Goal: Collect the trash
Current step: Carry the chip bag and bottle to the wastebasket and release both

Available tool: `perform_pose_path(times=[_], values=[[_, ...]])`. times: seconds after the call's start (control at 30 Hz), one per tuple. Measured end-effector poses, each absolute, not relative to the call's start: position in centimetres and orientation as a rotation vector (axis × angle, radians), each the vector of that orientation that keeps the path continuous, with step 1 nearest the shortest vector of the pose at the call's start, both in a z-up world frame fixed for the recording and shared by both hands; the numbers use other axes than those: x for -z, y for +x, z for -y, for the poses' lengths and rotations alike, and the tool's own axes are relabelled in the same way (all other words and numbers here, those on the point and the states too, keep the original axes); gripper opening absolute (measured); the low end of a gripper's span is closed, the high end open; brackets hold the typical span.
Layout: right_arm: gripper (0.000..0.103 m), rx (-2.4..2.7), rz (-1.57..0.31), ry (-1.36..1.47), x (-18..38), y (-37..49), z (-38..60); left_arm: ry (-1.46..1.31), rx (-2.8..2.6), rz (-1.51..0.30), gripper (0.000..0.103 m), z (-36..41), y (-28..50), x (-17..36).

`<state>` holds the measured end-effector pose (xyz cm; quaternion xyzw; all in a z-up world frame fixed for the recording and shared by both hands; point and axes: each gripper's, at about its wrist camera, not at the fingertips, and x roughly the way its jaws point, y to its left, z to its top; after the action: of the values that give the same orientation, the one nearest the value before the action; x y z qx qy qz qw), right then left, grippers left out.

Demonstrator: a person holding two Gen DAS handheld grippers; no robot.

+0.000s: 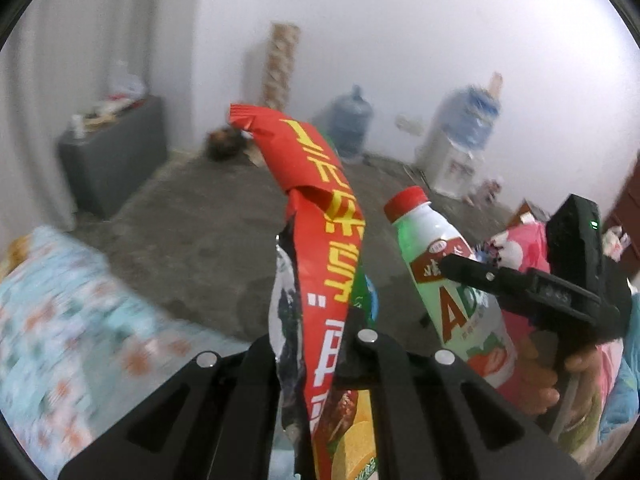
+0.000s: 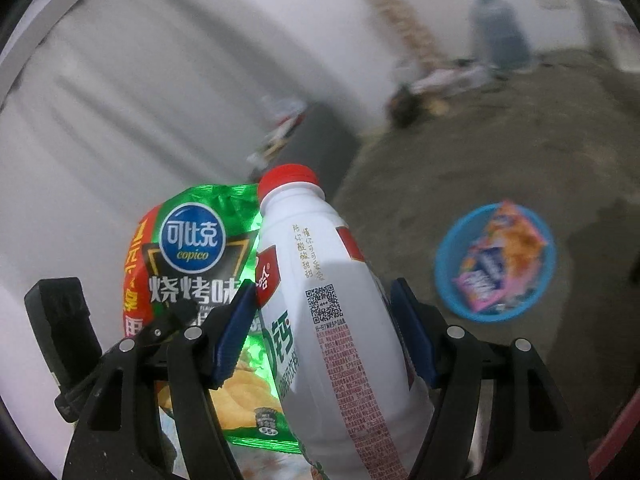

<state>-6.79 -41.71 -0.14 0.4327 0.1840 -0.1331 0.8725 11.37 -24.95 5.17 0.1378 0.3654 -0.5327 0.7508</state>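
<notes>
My left gripper (image 1: 320, 344) is shut on a red and green chip bag (image 1: 320, 216), held up edge-on in the air. The same bag (image 2: 192, 256) shows to the left in the right wrist view, with the left gripper (image 2: 160, 328) pinching it. My right gripper (image 2: 324, 320) is shut on a white drink bottle with a red cap (image 2: 332, 280), its blue pads (image 2: 232, 328) on both sides. The bottle (image 1: 452, 292) and right gripper (image 1: 476, 276) also show at the right of the left wrist view. A blue basin (image 2: 444, 272) with snack wrappers (image 2: 500, 256) sits on the floor, right of the bottle.
The floor is bare concrete (image 1: 192, 232). A grey cabinet (image 1: 116, 160) stands by the curtain. Water jugs (image 1: 352, 120), a dispenser (image 1: 460, 140) and a tall patterned roll (image 1: 280, 68) line the far wall. Floral bedding (image 1: 60, 320) lies at the left. Pink bags (image 1: 524, 244) pile at the right.
</notes>
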Motion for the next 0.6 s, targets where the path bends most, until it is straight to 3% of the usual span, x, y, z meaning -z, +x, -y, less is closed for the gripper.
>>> perform_pose_path(times=[0.2,0.43,0.47,0.5,0.57,0.6], values=[[0.064,0.405,-0.434,1.022,5.4,-7.7,47.1,0.428,1.244,-0.984,0.003,37.0,12.7,2.2],[0.065,0.487,-0.487,1.114,10.3,-5.3,52.2,0.425,1.263,-1.140,0.006,45.9,15.2,9.2],[0.065,0.499,-0.493,1.128,11.1,-4.7,53.3,0.420,1.257,-1.163,0.016,46.8,15.7,10.1],[0.065,0.506,-0.498,1.141,11.7,-4.2,54.1,0.425,1.237,-1.184,0.036,47.9,16.2,11.2],[0.066,0.510,-0.496,1.163,13.0,-3.2,55.5,0.419,1.197,-1.205,0.066,49.4,16.7,12.6],[0.067,0.514,-0.495,1.170,14.3,-2.0,56.5,0.410,1.146,-1.212,0.073,49.9,17.7,13.8]])
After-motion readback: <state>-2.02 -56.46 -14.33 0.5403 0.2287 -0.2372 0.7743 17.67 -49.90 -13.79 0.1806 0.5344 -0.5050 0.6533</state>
